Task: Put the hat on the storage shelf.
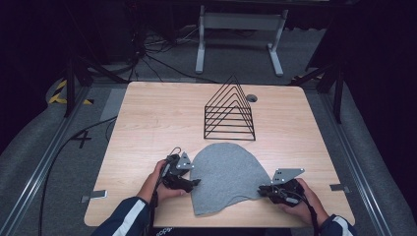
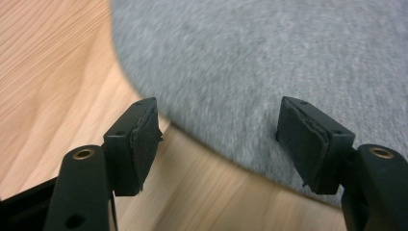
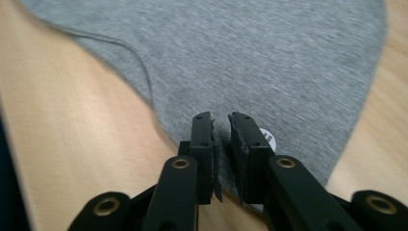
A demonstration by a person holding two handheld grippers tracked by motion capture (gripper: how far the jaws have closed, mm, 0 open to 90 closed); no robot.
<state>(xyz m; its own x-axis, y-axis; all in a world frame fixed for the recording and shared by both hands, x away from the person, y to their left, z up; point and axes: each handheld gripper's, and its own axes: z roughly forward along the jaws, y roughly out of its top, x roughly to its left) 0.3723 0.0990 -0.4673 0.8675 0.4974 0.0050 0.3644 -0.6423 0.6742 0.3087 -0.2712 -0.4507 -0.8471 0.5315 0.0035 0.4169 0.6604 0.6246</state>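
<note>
A grey knitted cloth [image 1: 226, 177], rounded like a flat beanie, lies on the wooden table [image 1: 147, 118] near the front edge. My left gripper [image 1: 195, 183] is at the cloth's left edge. In the left gripper view it [image 2: 219, 122] stands open, with the cloth's curved edge [image 2: 264, 62] between and beyond the jaws. My right gripper [image 1: 261, 189] is at the cloth's lower right edge. In the right gripper view it [image 3: 221, 120] is closed to a narrow slit over the cloth [image 3: 240, 57], seemingly pinching its edge beside a small white tag [image 3: 268, 137].
A black wire rack [image 1: 230, 110] with triangular dividers stands behind the cloth at mid-table. A round cable hole [image 1: 252, 98] sits just right of its top. Bare wood lies to the left and right. The table's front edge is close under both hands.
</note>
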